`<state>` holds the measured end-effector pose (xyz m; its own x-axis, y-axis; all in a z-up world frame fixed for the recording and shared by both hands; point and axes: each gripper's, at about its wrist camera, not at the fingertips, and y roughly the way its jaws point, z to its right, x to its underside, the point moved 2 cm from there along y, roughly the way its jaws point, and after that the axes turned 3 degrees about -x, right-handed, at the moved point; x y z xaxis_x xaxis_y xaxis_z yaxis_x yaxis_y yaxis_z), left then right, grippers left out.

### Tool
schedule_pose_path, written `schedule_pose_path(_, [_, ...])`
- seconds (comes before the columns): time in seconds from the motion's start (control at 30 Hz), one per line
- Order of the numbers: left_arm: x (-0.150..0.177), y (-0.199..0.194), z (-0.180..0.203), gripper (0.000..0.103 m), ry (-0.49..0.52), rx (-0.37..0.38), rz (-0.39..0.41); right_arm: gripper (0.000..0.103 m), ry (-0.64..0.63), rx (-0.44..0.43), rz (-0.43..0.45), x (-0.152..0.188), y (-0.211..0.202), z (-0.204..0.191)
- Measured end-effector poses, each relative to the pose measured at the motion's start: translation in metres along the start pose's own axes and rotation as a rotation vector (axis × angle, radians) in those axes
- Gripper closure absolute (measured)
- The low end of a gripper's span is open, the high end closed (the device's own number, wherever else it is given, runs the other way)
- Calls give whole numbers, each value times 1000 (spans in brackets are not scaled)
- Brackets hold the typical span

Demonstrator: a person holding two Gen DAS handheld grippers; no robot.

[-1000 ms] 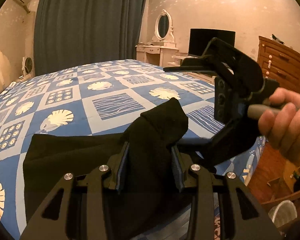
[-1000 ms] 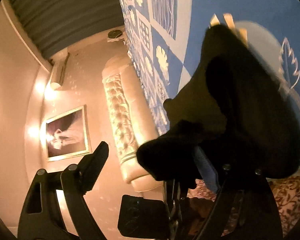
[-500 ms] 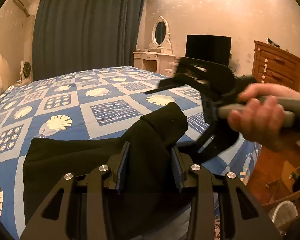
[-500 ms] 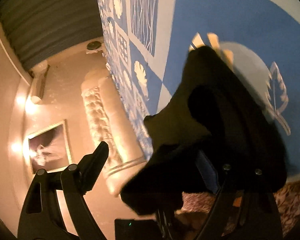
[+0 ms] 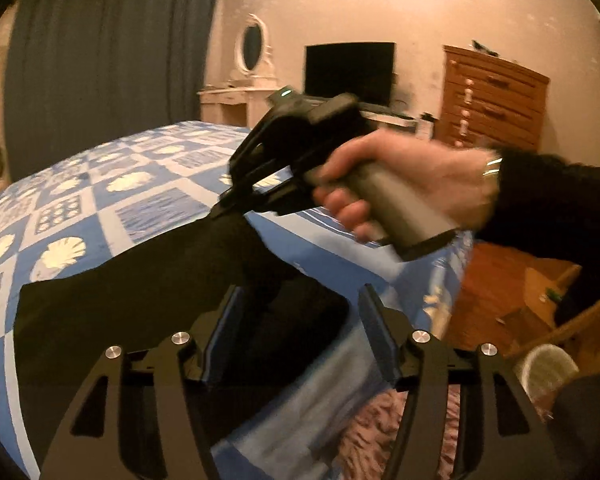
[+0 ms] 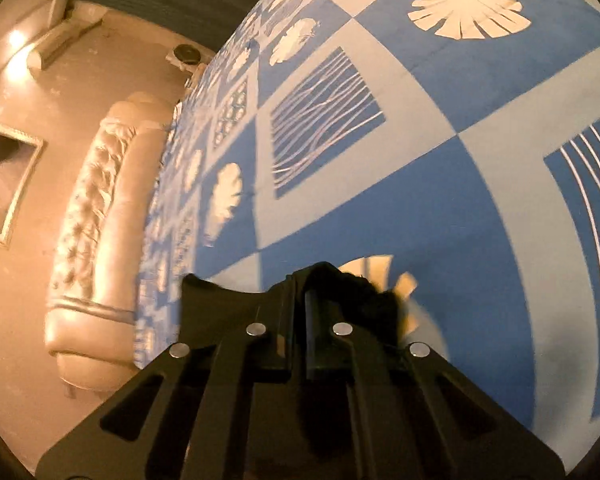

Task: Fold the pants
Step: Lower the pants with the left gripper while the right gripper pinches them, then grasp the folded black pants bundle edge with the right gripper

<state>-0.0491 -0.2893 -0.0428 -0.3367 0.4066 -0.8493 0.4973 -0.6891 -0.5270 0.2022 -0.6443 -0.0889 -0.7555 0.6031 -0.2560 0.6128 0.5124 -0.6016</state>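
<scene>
- The pants (image 5: 148,300) were spread on the bed (image 5: 152,184), near its edge;
- the left gripper (image 5: 296,332) had just been opened, cloth loose between its jaws;
- the right gripper (image 6: 300,300) had just been clamped shut on the pants.

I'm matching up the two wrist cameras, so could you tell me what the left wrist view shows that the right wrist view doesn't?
Only the left wrist view shows the hand holding the right gripper, the television, the dresser, the mirror, the curtain, and the left gripper, whose jaws have just been opening with the pants loose between them.

Only the right wrist view shows the headboard and the picture.

Both show the bedspread, the pants, and the right gripper, pinched shut on the fabric.
</scene>
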Motion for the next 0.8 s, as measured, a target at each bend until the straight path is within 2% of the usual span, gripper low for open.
schedule_pose_path(0.03, [0, -4, 0, 35, -2, 13, -6, 100, 14, -8, -8, 2, 1, 7])
schedule_pose_path(0.1, [1, -18, -6, 31, -11, 13, -6, 94, 103, -73, -25, 1, 2, 15])
schedule_pose_path(0.17, [1, -33, -19, 31, -33, 2, 0, 42, 143, -85, -2, 6, -11, 15])
schedule_pose_path(0.2, [1, -39, -28, 31, -49, -23, 2, 36, 133, -87, 22, 10, -21, 12])
schedule_pose_path(0.27, [3, -50, -55, 31, -117, -70, -3, 34, 104, -109, 8, 20, -31, 6])
schedule_pose_path(0.37, [8, -64, -95, 31, -227, -152, 8, 34, 77, -135, -61, 45, -36, 3])
schedule_pose_path(0.43, [16, -72, -129, 31, -318, -233, 3, 34, 39, -148, -113, 62, -34, -1])
schedule_pose_path(0.5, [24, -79, -155, 31, -385, -302, -7, 34, -6, -185, -118, 76, -38, -6])
schedule_pose_path(0.6, [34, -86, -181, 31, -420, -376, -21, 34, -78, -246, -126, 86, -38, -14])
schedule_pose_path(0.7, [46, -85, -195, 31, -428, -428, -49, 34, -109, -285, -181, 92, -26, -21])
schedule_pose_path(0.73, [51, -85, -199, 31, -443, -429, -60, 43, -130, -264, -202, 95, -23, -23])
schedule_pose_path(0.77, [55, -84, -202, 31, -462, -429, -70, 79, -150, -243, -217, 96, -20, -26])
schedule_pose_path(0.8, [61, -83, -205, 31, -489, -426, -80, 96, -164, -226, -247, 99, -17, -28])
